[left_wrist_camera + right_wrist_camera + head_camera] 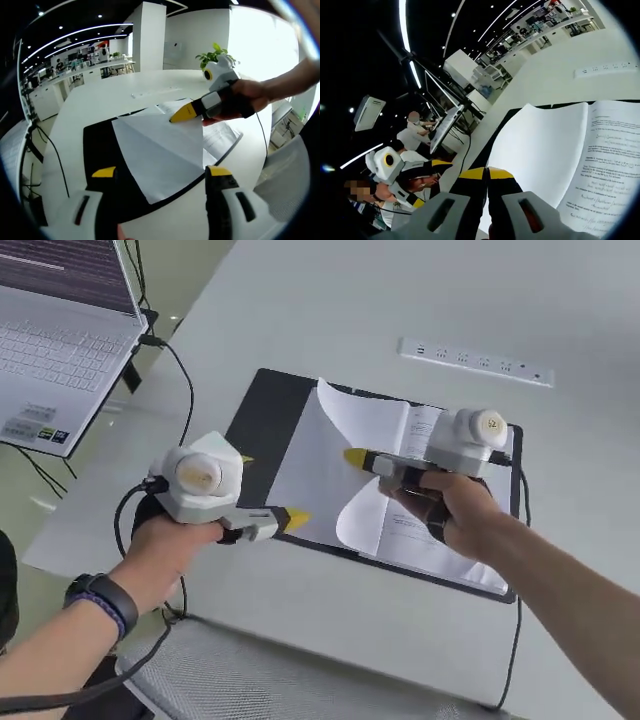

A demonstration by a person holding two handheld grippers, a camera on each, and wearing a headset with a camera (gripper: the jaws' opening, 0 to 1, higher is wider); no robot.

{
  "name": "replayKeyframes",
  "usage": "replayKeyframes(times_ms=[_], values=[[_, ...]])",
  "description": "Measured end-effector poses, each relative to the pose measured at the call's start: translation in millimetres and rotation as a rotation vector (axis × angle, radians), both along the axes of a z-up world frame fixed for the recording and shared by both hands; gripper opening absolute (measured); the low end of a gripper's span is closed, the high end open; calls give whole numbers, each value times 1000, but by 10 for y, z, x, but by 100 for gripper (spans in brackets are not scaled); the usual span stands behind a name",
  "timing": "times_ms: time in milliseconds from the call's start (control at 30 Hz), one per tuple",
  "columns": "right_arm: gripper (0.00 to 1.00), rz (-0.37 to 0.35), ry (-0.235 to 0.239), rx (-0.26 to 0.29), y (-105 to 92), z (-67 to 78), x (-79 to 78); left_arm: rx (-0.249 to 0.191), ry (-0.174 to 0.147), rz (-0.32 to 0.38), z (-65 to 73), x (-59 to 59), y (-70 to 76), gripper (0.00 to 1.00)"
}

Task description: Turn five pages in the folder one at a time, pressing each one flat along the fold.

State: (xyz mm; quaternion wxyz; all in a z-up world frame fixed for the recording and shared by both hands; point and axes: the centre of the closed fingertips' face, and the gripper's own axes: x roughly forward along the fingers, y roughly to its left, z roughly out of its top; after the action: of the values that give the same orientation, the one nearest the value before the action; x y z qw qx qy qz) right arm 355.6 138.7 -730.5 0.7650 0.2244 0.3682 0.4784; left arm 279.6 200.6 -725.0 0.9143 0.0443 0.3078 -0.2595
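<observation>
Nearest: left gripper (161,172), jaws spread wide, nothing in them. It hovers over the near edge of the black folder (262,410), which lies open flat on the white table (400,300). My read: it's parked there, ready to come in and press the fold once the sheet lands.

Task item: white paper page (355,420), mid-turn, lifted off the printed sheets (400,525) and bowed up over the spine. The blank side faces the left gripper view.

Right gripper (355,457): jaws clamped together at the raised edge of the page, which looks pinched between the yellow tips. It's held up near the middle of the folder so the sheet can arc across to the left leaf.

Judgement: turn is about halfway, fold not yet pressed. Can't tell which of the five pages this is.

Around:
- grey mesh chair (250,670) just below the table edge
- black cable (185,380) running along the folder's left side, close to where the page should land; could snag the left gripper
- silver laptop (60,350) at far left, well apart
- white power strip (475,362) beyond the folder, clear of the work
</observation>
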Motion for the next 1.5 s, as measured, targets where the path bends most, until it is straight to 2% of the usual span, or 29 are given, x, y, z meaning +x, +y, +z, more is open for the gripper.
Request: replayKeyframes(times_ms=[233,333,467,633,767,967,1133,1500], values=[[0,17,38,-16,169,-160,-28,5,4,16,34,-84,89,71],[0,3,65,-15,235,-220,-11,5,3,19,47,-96,116,71],[0,4,75,-26,339,-293,4,7,1,27,51,-103,146,70],[0,17,107,-44,459,-414,-72,1,6,39,48,-118,174,70],[0,22,135,-71,512,-577,-109,2,13,39,22,-145,184,70],[0,34,173,-83,606,-729,-153,-3,17,46,13,-149,202,70],[0,39,181,-87,639,-729,-214,-4,16,51,21,-143,217,70],[1,26,181,-63,622,-692,-197,16,25,42,-41,-74,178,66]])
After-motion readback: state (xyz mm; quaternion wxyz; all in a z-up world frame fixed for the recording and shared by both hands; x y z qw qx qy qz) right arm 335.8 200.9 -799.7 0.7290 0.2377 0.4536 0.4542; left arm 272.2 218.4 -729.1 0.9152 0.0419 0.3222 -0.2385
